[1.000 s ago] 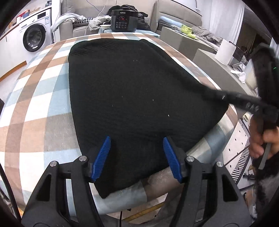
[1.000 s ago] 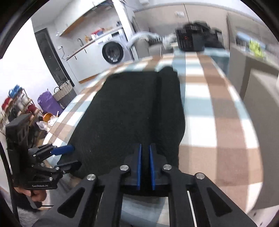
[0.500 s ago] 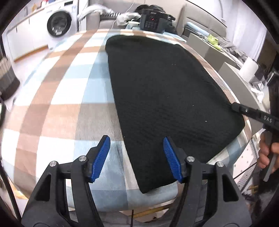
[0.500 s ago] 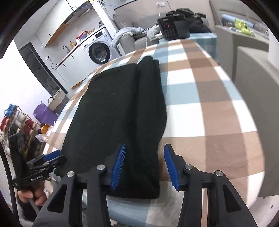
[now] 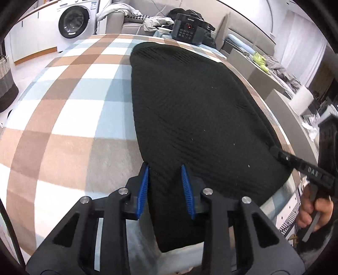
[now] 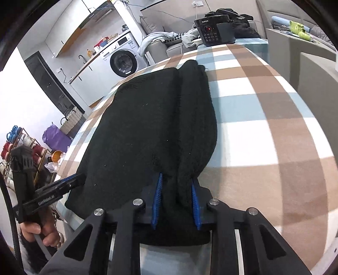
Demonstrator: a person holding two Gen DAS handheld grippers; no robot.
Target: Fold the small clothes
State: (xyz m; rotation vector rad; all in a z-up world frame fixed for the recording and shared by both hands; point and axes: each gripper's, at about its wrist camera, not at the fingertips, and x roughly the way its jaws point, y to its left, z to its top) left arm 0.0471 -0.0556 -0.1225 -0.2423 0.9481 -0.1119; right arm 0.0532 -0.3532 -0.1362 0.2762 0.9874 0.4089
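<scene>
A black knit garment [image 5: 190,110] lies flat on the checked tablecloth [image 5: 69,110], with its right side folded in as a long ridge [image 6: 196,118]. My left gripper [image 5: 164,169] stands at the garment's near left corner. Its jaws are closing, the cloth's edge lies flat between the blue pads, and I see no bunching there. My right gripper [image 6: 176,179] is at the near right corner, jaws closing, with the folded ridge bunched up between its pads. Each view shows the other gripper held in a hand [image 6: 42,230] at the garment's side.
A black appliance [image 5: 188,28] with a red display stands at the table's far end. Behind it are a sofa with clothes and a washing machine [image 5: 74,20]. Grey cabinets [image 6: 306,55] stand close on the right. Baskets and a shelf [image 6: 21,146] are on the floor left.
The left gripper slid to the garment's near left corner and its jaws narrowed. The right gripper opened from shut, came down over the folded right edge and narrowed on it.
</scene>
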